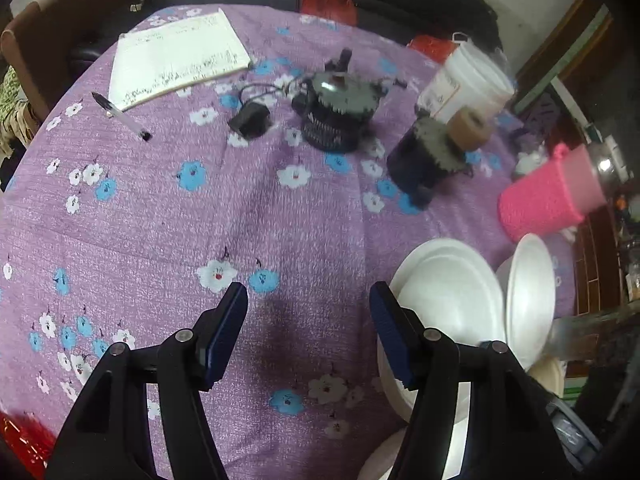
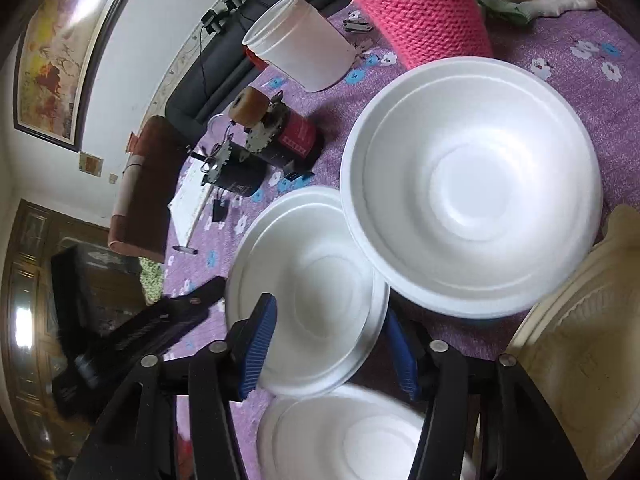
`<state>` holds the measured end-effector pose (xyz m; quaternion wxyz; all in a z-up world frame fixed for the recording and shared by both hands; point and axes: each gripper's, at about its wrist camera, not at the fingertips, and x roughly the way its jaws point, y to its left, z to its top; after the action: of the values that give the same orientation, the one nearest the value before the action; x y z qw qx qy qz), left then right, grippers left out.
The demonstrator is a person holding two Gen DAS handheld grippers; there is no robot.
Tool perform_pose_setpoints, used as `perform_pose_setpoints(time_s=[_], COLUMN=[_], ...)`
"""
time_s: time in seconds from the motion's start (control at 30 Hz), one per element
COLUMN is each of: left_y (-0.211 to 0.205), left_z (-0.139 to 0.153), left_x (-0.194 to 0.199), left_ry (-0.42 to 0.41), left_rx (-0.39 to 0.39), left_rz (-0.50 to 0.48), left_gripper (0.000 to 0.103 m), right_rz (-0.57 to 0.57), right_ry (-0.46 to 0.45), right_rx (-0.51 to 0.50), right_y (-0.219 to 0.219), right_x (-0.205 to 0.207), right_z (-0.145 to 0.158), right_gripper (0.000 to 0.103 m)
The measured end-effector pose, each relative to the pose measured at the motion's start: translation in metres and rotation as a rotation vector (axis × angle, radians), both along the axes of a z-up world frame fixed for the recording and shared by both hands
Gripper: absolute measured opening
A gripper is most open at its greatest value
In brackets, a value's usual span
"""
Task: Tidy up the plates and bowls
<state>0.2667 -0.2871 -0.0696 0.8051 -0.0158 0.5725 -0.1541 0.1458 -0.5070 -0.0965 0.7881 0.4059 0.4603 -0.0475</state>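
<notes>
Blue-padded fingers (image 2: pixel 258 354) of our right claw (image 2: pixel 330 350) sit spread either side of a small white plate (image 2: pixel 308 292), one pad over its near-left rim, the other showing just past its right rim; whether they press it we cannot tell. Beyond it a large white bowl (image 2: pixel 472 184) overlaps the plate's far-right edge, and another white plate (image 2: pixel 344 436) lies below, between the arms of the claw. A cream plate (image 2: pixel 576 352) sits at the right. All rest on the purple flowered tabletop (image 2: pixel 560 80).

Our left claw (image 1: pixel 308 308) hangs open over bare cloth, holding nothing. To its right we see the same white plate (image 1: pixel 448 292), touching the right finger's edge. Farther off stand a pink knitted cup (image 1: pixel 548 196), a white bucket (image 1: pixel 468 80) and a notepad (image 1: pixel 176 56).
</notes>
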Motion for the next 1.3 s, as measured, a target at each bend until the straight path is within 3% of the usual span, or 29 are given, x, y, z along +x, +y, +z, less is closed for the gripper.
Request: perform_pose_setpoints(time_s=[0.1,0.17,0.23,0.4,0.5,0.63,0.7,1.0,1.3], left_y=[-0.003,-0.014,-0.022,-0.03,-0.032,-0.031,-0.028,0.017,0.13], left_z=[0.002,-0.006,-0.014,-0.03,-0.034,-0.035,-0.032,0.013,0.067], left_x=[0.0,0.001,0.001,0.002,-0.002,-0.008,-0.011,-0.031,-0.095], left_ry=[-0.013,0.019,0.032,0.082,0.069,0.084,0.08,-0.027,-0.194], left_rx=[-0.031,-0.014,-0.002,-0.011,0.004,-0.029,-0.034,-0.051,0.001], left_rz=[-0.004,-0.028,-0.044,-0.049,-0.058,-0.062,-0.066,-0.044,0.061], left_gripper=[0.063,0.063,0.063,0.063,0.061,0.024,0.017,0.015,0.015], right_rz=[-0.014,-0.012,-0.014,-0.008,-0.012,-0.01,-0.008,0.022,0.16], right_ry=[0.016,0.022,0.03,0.039,0.035,0.027,0.016,-0.064,-0.195], right_rx=[-0.007,-0.017,-0.023,-0.045,-0.047,-0.056,-0.05,-0.069,-0.066], right_y=[-0.002,-0.002,-0.002,-0.003,-0.003,0.002,0.007,0.041,0.131], right_x=[0.004,0.006,0.007,0.006,0.004,0.003,0.003,-0.001,-0.031], right_z=[-0.007,-0.01,-0.014,-0.014,-0.014,-0.012,-0.009,0.026,0.07], right_gripper=[0.032,0.016,0.012,0.011,0.011,0.01,0.009,0.008,0.008])
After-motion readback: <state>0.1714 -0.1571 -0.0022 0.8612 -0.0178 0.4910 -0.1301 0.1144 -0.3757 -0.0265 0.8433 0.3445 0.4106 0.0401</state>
